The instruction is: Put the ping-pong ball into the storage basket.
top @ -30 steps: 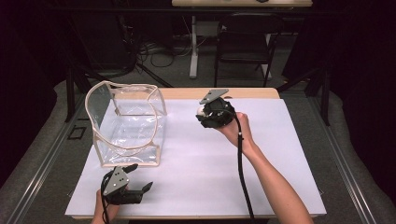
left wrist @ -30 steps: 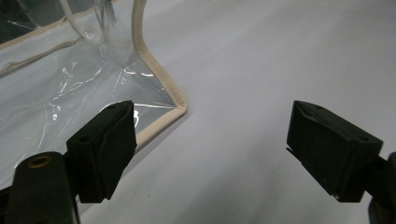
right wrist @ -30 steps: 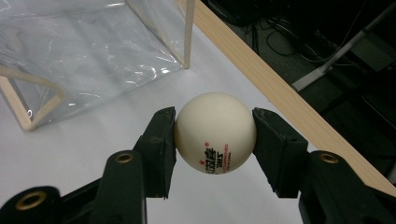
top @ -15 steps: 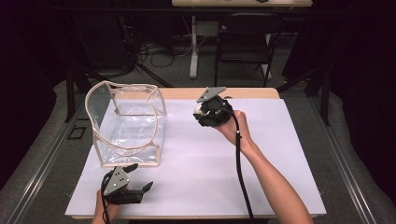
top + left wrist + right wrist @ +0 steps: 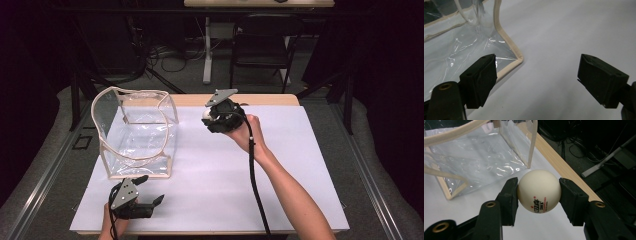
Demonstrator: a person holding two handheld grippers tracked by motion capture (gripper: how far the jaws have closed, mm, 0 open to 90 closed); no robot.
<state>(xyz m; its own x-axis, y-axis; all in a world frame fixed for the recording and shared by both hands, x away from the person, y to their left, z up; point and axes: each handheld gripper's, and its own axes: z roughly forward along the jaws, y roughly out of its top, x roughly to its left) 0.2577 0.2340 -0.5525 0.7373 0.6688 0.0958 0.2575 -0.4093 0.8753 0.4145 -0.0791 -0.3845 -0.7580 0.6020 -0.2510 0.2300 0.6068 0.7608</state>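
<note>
My right gripper (image 5: 539, 192) is pinching a cream-white ping-pong ball w/ red print (image 5: 539, 191), held above the white table sheet (image 5: 280, 180). The clear plastic box-shaped bag w/ beige trim (image 5: 135, 132) sits to the ball's left in the high view, mouth up, near but apart; right hand's the nearer one. Left gripper (image 5: 536, 80) is spread wide, nothing in it, just beside the bag's front corner. Can't make out the bag's inside through glare; ball print partly cut off.

Bag (image 5: 135, 132) stands left on the table (image 5: 300, 165).
</note>
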